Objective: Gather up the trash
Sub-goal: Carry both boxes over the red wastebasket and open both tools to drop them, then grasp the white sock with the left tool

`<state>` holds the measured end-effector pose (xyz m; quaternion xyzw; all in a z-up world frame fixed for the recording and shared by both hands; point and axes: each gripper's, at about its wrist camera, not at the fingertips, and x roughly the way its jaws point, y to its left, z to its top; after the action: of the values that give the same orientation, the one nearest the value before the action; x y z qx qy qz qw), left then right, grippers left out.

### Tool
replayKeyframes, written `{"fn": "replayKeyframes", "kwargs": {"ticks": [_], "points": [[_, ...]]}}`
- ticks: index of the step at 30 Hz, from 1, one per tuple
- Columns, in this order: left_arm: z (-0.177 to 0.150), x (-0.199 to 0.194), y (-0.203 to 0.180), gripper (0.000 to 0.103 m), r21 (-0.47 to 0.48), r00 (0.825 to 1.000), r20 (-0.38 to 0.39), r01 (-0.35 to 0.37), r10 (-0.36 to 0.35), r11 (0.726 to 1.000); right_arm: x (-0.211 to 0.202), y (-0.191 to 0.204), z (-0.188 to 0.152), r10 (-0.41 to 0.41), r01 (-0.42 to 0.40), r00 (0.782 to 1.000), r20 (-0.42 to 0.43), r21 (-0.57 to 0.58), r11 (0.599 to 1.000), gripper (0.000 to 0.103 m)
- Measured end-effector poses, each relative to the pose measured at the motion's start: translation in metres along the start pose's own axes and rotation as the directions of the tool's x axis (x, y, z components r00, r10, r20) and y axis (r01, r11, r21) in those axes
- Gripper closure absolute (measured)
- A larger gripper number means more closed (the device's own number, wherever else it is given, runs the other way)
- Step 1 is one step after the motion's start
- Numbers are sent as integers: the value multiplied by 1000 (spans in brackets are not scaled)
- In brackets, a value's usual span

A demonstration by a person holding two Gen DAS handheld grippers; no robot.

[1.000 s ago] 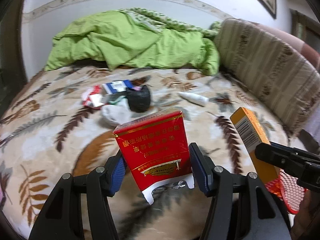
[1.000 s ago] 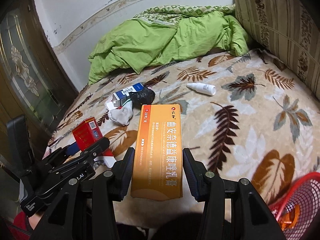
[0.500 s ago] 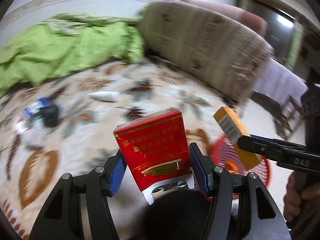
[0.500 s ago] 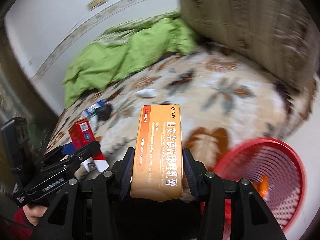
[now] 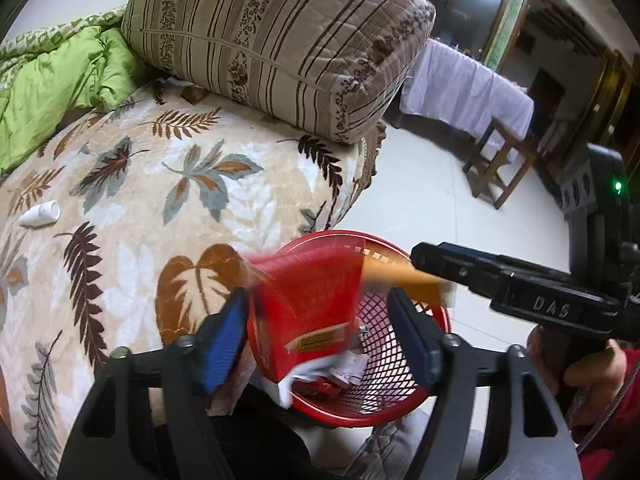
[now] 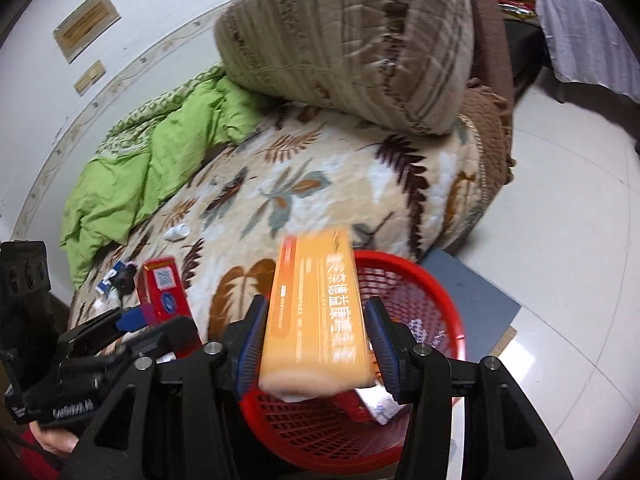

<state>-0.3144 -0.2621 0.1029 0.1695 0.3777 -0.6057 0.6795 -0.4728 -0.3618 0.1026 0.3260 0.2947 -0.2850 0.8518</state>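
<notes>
Bedside floor holds the red basket (image 5: 400, 396). Both grippers, left (image 5: 320, 332) and right (image 6: 316, 344), have just been opening, releasing the red pack (image 5: 312, 320) and orange box (image 6: 316, 320). Either could clip the rim and bounce out.

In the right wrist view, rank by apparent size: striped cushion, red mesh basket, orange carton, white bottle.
1. Striped quilted cushion
2. Red mesh basket; partly hidden, so unsure against 3
3. Orange carton, nearest the camera
4. Small white bottle
</notes>
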Motion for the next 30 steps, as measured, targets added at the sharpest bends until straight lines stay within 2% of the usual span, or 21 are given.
{"fn": "replayKeyframes", "kwargs": {"ticks": [3,9,18,24,28,30], "points": [[-3,-6,4,32,-20,1000,12,0,0,1000,-1,-4,2,12,-12,1000,11,9,1000,45],[-10,-33,38,31,-113,996,57,-65,72,991,5,13,6,56,-55,998,7,-32,998,45],[-39,-78,104,31,-267,972,89,-185,215,946,40,89,0,171,-185,981,-88,-191,964,45],[-63,-108,157,31,-390,947,92,-250,307,886,64,140,-6,219,-254,965,-146,-288,924,43],[-80,-130,193,30,-463,920,88,-301,381,834,81,168,-9,240,-292,952,-190,-324,900,42],[-88,-143,216,30,-510,899,82,-333,430,793,85,177,-8,246,-302,949,-199,-339,891,42]]}}
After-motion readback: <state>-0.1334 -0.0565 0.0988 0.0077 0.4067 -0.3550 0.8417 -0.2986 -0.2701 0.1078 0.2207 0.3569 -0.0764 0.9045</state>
